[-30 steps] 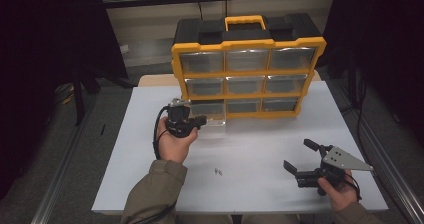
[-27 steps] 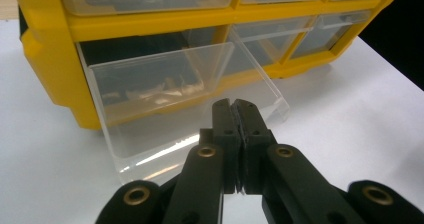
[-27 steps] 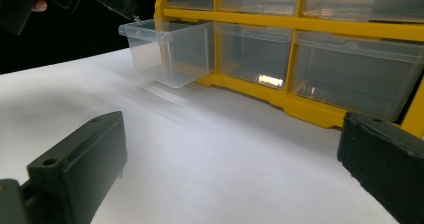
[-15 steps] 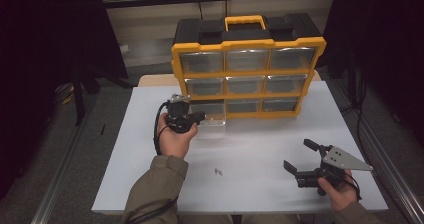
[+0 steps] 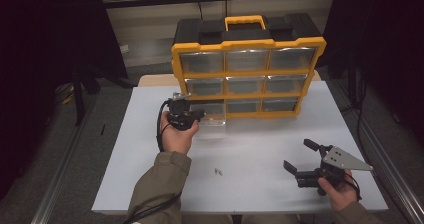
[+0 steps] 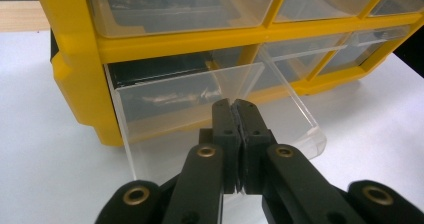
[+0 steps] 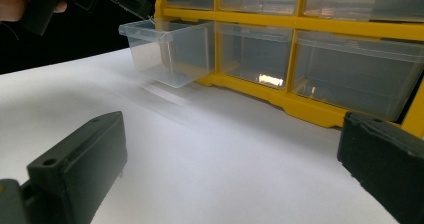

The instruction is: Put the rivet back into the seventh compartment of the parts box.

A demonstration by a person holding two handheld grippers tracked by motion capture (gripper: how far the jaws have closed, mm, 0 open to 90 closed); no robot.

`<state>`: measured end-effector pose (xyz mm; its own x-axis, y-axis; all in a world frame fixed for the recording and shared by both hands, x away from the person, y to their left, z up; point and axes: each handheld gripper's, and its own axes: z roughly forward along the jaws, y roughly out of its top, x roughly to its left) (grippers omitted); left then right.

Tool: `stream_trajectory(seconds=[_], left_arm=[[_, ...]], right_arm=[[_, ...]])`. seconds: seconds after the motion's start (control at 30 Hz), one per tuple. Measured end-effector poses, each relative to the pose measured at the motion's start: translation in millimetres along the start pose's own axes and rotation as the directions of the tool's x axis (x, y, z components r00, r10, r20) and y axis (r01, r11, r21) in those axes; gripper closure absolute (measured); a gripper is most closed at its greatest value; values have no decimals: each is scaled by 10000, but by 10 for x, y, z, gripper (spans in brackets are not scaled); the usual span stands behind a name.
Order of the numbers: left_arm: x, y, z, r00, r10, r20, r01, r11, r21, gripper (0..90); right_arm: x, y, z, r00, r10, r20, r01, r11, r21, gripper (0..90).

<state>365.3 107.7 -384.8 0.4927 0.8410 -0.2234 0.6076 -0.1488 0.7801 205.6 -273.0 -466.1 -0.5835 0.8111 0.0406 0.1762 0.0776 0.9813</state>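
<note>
Clamped tight with the left gripper [image 6: 235, 106] on the thin front wall of the clear drawer [image 6: 200, 96], pads pressed together with only the plastic between them. Drawn well out of the bottom-left slot of the yellow parts organizer [image 6: 75, 59], with the back end apparently still in the slot and the front hanging just above the white table [image 5: 260, 149]. No contents to be made out through its clear walls.

Compared with a second ago, hardly anything different: same grip, same hand [image 5: 176, 134] barely shifted, drawer [image 5: 214, 115] about as far out as before. Judged from that, a pause at the end of the pull rather than a pull under way; next likely either lifting the drawer free or filling it.

Farther out, held idle near the table's right front with the right gripper [image 5: 299, 155], jaws spread wide and gripping nothing. Lying loose between the two hands, a couple of small metal parts [image 5: 218, 171], too small to identify, possibly meant for the drawer.
</note>
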Motion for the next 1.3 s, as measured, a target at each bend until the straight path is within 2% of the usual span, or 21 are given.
stream_trajectory(seconds=[0.6,0.67,0.73,0.97,1.3], left_arm=[[40,-11,122,9995,-113,-298,119,9997,207,886],[45,-12,132,9996,-186,-189,188,9997,123,885],[40,-8,132,9994,-97,-334,104,9998,183,882],[45,-14,120,9999,-16,-163,16,10000,34,833],[45,-39,-29,9998,132,129,-131,9999,-47,785]], right_arm=[[-1,0,-1,10000,9,-18,-9,10000,7,0],[0,0,-1,10000,1,-22,-1,10000,3,0],[-1,1,-3,10000,4,-21,-4,10000,-5,0],[0,2,-5,10000,57,-51,-57,10000,22,0],[1,1,-4,10000,32,-42,-32,10000,22,0]])
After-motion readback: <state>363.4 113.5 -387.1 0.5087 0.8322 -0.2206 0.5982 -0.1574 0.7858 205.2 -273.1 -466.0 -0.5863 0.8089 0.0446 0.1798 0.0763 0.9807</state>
